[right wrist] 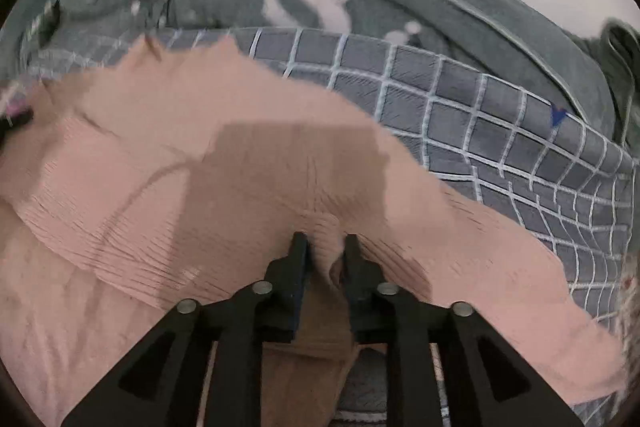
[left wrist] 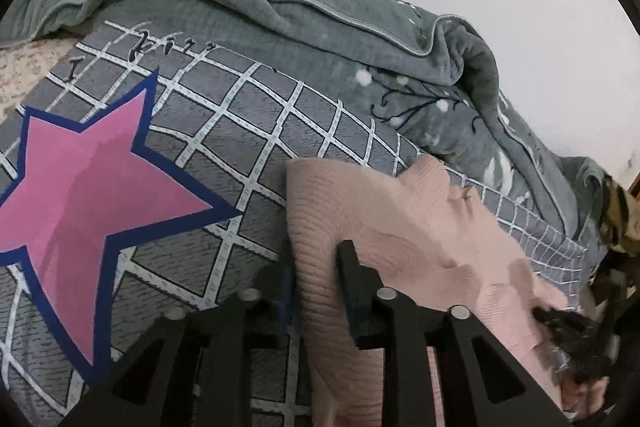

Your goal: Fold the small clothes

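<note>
2 grippers angled down over pink knit garment (left wrist: 400, 227): left gripper (left wrist: 316, 247) and right gripper (right wrist: 323, 235) each part-open, fabric between fingers

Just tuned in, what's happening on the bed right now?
A person with a gripper in each hand is folding a pink ribbed knit garment on a grey checked bedsheet. The left gripper straddles the garment's edge. The right gripper has a raised pleat of the knit between its parted jaws. A grey-green blanket lies bunched behind.

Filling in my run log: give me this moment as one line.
garment: pink knit top on checked bedsheet | left hand-held gripper: astride its edge | right hand-held gripper: fabric ridge between fingers
</note>
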A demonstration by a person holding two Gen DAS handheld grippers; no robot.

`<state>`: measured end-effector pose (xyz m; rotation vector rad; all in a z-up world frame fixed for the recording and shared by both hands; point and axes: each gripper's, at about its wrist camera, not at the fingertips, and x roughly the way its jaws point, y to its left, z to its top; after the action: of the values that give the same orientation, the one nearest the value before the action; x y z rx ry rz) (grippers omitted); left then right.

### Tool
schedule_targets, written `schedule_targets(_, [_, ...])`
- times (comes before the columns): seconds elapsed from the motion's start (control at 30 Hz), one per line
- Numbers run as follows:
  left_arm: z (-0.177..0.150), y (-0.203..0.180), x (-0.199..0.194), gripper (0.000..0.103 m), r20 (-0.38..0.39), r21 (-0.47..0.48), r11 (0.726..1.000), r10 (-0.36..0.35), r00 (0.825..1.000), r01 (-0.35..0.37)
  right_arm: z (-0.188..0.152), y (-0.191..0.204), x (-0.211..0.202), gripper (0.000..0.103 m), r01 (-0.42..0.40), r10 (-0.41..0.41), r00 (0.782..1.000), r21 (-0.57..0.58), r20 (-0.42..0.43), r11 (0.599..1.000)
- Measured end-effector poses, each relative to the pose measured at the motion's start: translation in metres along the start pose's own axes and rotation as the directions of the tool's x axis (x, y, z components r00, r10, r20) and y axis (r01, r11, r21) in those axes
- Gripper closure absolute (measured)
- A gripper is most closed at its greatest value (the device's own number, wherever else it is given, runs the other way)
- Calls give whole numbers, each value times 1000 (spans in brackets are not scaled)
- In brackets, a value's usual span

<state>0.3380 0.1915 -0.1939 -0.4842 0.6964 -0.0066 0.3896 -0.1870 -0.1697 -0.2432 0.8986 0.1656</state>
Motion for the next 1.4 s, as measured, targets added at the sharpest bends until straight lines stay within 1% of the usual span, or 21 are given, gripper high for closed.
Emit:
schedule_targets(0.03, [1, -1, -1, 55, 5, 6, 1000, 8, 1000, -8, -1, -4, -8, 62, 10, -10, 1000, 8, 7, 1000])
schedule_targets(0.07, [0, -3, -3, 48, 15, 21, 1000, 13, 1000, -13, -5, -10, -24, 50, 19, -19, 999, 15, 41, 1000])
schedule_targets(0.1, [1, -4, -5, 42, 24, 34, 999, 8, 1000, -9, -10, -16, -36, 44, 27, -29, 997, 23, 74, 999])
schedule_targets(0.13, [0, -9, -7, 41, 39, 59, 998, 3, 999, -6, -19, -26, -54, 43, 47, -52, 992, 40, 116, 998])
schedule_targets(0.2, [-2, -15, -10, 38, 51, 94, 995, 11, 999, -16, -36, -48, -74, 36, 84, -95, 984, 80, 150, 993])
schedule_targets(0.27, [-2, -19, -9, 36, 51, 120, 992, 17, 999, -23, -61, -84, -95, 36, 130, -155, 975, 158, 160, 979])
schedule_targets(0.33, [-2, -20, -7, 35, 43, 128, 991, 33, 999, -38, -89, -124, -112, 36, 181, -224, 964, 260, 146, 948])
schedule_targets(0.4, [-1, -21, -4, 35, 28, 132, 989, 61, 998, -65, -114, -159, -124, 36, 209, -267, 955, 346, 129, 915])
schedule_targets(0.47, [-2, -25, -2, 35, 30, 143, 985, 97, 995, -100, -141, -196, -132, 36, 223, -289, 953, 436, 91, 872])
schedule_targets(0.53, [-5, -29, -3, 35, 42, 163, 978, 123, 992, -128, -159, -218, -128, 36, 229, -293, 954, 490, 59, 841])
schedule_targets(0.63, [-5, -31, -2, 35, 42, 175, 973, 144, 989, -149, -178, -241, -113, 46, 209, -257, 966, 541, 13, 815])
schedule_targets(0.7, [-5, -30, 0, 35, 30, 173, 973, 147, 989, -150, -186, -251, -105, 52, 166, -210, 978, 587, 7, 792])
schedule_targets(0.73, [-5, -29, 2, 35, 23, 172, 974, 147, 989, -149, -187, -256, -102, 53, 151, -198, 980, 606, 10, 781])
schedule_targets(0.83, [-5, -28, 4, 35, 10, 170, 975, 146, 989, -145, -183, -262, -97, 53, 145, -199, 980, 627, 16, 766])
schedule_targets(1.0, [-5, -27, 6, 35, -1, 166, 976, 141, 990, -139, -185, -284, -87, 57, 129, -187, 982, 691, 9, 712])
schedule_targets(1.07, [-5, -28, 7, 35, -8, 168, 977, 136, 991, -133, -182, -288, -84, 59, 135, -192, 981, 693, 4, 708])
schedule_targets(1.13, [-5, -28, 8, 35, -12, 170, 977, 131, 991, -127, -181, -288, -83, 66, 155, -207, 978, 689, -7, 708])
schedule_targets(1.2, [-5, -29, 8, 35, -11, 169, 978, 128, 992, -124, -179, -286, -82, 89, 164, -216, 976, 677, -7, 718])
schedule_targets(1.27, [-5, -28, 7, 35, -8, 168, 978, 126, 992, -123, -176, -279, -84, 97, 173, -237, 971, 651, 11, 739])
schedule_targets(1.33, [-5, -29, 6, 35, -7, 169, 978, 126, 992, -123, -171, -274, -89, 97, 202, -275, 961, 624, 21, 755])
schedule_targets(1.4, [-4, -28, 5, 35, -4, 167, 979, 120, 993, -118, -161, -263, -101, 97, 265, -348, 937, 585, 32, 766])
